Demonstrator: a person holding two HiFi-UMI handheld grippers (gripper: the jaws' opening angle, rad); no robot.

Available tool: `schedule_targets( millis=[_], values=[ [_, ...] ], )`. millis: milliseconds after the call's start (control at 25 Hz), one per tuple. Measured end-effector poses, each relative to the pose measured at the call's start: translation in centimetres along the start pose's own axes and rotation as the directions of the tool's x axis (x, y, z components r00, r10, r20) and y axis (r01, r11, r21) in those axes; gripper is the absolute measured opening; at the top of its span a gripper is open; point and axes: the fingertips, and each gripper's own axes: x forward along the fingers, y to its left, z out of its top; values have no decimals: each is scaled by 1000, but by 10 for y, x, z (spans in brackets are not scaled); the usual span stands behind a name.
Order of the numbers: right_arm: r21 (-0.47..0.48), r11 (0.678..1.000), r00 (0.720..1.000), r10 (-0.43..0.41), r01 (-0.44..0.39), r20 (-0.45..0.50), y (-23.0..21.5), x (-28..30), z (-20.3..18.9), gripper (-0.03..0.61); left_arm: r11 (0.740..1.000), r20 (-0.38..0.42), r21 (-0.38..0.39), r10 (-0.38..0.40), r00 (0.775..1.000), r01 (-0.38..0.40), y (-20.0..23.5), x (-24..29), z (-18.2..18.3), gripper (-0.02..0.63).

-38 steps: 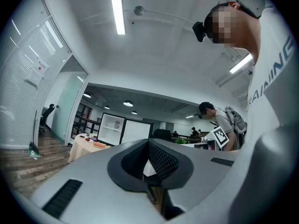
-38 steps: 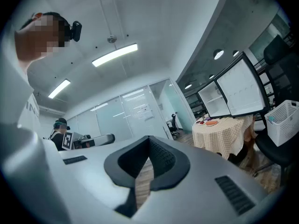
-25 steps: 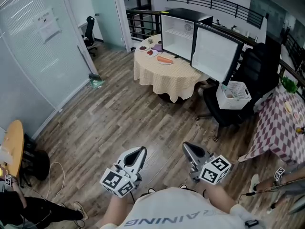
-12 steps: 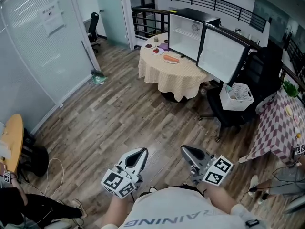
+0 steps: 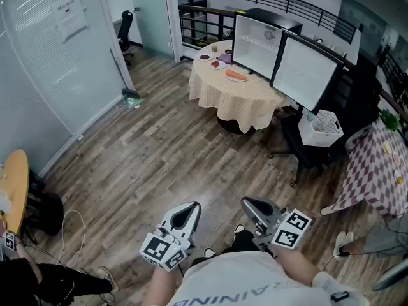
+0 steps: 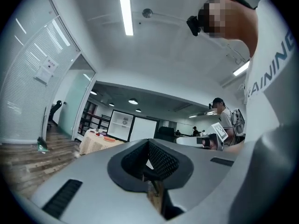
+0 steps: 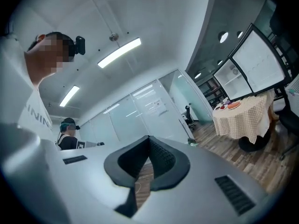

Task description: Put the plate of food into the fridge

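1. The plate of food (image 5: 236,76) sits on the far side of the round table (image 5: 237,102), just beside the front of the open fridge (image 5: 255,38).
2. A few smaller dishes (image 5: 215,63) lie to its left, near the table's far-left edge.
3. The fridge stands on the table's far-right edge, with its door (image 5: 305,71) swung wide to the right.
4. A black chair (image 5: 317,153) with a white basket (image 5: 320,127) on it stands just right of the table.
5. I am well apart from all this, across a stretch of wooden floor (image 5: 159,152).
6. My left gripper (image 5: 190,206) is held low in front of me, its jaws pressed together with nothing between them.
7. My right gripper (image 5: 248,202) is beside it, likewise closed and empty, and both point toward the table.
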Motion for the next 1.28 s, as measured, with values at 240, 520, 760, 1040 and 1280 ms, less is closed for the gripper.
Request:
schedule_targets(
  millis=[240, 520, 760, 1040, 1280],
  values=[
    [-28, 998, 997, -63, 62, -52, -38, 28, -1, 19, 999, -9, -52, 13, 1000, -13, 25, 17, -5, 7],
    [49, 998, 998, -44, 46, -48, -106, 73, 21, 19, 999, -29, -21, 50, 998, -51, 71, 70, 7, 7],
    [91, 994, 997, -58, 62, -46, -182, 94, 60, 20, 998, -53, 16, 68, 996, -67, 99, 144, 20, 8],
    [122, 990, 997, -69, 74, -38, -256, 104, 97, 19, 995, -85, 12, 95, 992, -95, 119, 213, 23, 6],
    [118, 983, 989, -135, 141, -58, -306, 103, 108, 20, 997, -111, 21, 81, 991, -79, 133, 257, 18, 6]
  ],
)
